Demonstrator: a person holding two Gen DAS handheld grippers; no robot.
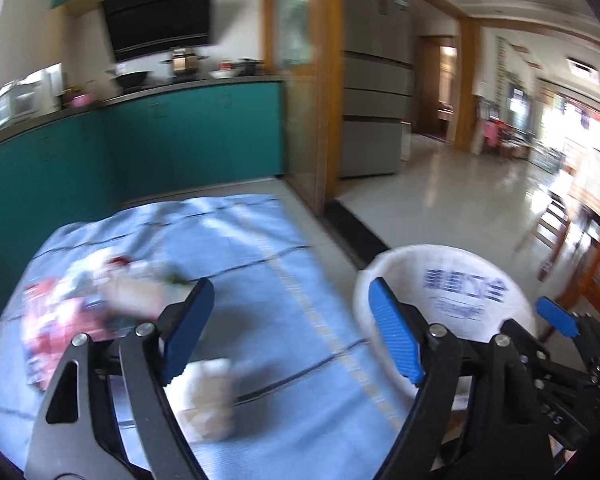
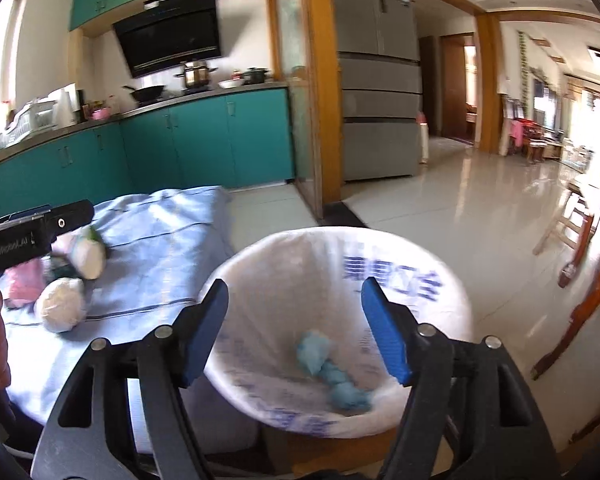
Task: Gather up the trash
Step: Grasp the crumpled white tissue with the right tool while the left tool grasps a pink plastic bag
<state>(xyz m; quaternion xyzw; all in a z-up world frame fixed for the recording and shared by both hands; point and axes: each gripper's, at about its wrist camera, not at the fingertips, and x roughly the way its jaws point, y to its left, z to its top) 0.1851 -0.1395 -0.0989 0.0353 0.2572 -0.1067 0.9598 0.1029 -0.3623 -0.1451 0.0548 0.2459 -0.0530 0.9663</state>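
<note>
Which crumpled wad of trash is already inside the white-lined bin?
The light-blue crumpled wad, lying inside the white bag-lined bin. The white crumpled paper ball remains on the blue cloth.

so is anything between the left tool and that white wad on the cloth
Nothing visible. The left tool is open, with the white wad lying on the blue cloth just below and between its fingers. The other trash sits off to the side, clear of that path.
</note>
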